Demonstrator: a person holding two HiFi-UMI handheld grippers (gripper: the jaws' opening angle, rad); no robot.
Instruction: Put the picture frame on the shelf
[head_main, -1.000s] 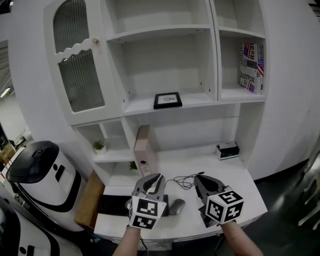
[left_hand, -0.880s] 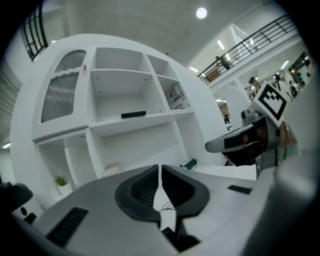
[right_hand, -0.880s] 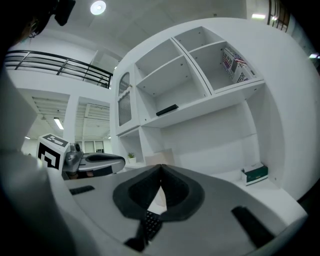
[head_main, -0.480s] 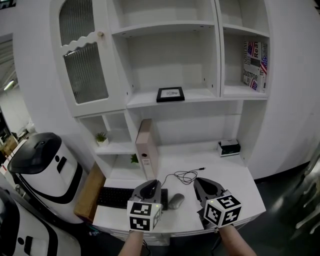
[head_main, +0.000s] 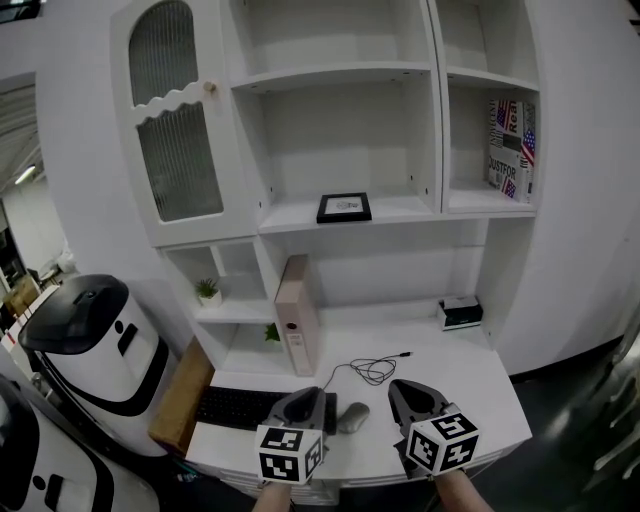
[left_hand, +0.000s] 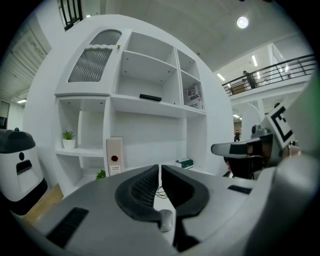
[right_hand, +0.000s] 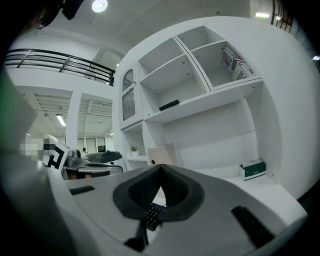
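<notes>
A black picture frame (head_main: 344, 207) lies flat on the middle shelf (head_main: 300, 217) of the white wall unit; the left gripper view shows the frame (left_hand: 150, 97) edge-on, and so does the right gripper view (right_hand: 169, 105). My left gripper (head_main: 304, 398) hovers low over the desk's front edge, shut with nothing in it. Beside it, my right gripper (head_main: 405, 391) is also shut and empty. Both are far below the frame and apart from it.
On the white desk (head_main: 440, 370) lie a black keyboard (head_main: 235, 407), a grey mouse (head_main: 353, 417) and a coiled cable (head_main: 372, 370). A beige binder (head_main: 297, 311) stands upright; a small box (head_main: 459, 312) sits at the right. Books (head_main: 510, 148) fill the right shelf. A white machine (head_main: 95, 340) stands left.
Both grippers have sunk lower and back toward the desk's front edge, and the view has tilted up a little. The frame has stayed on the shelf.
</notes>
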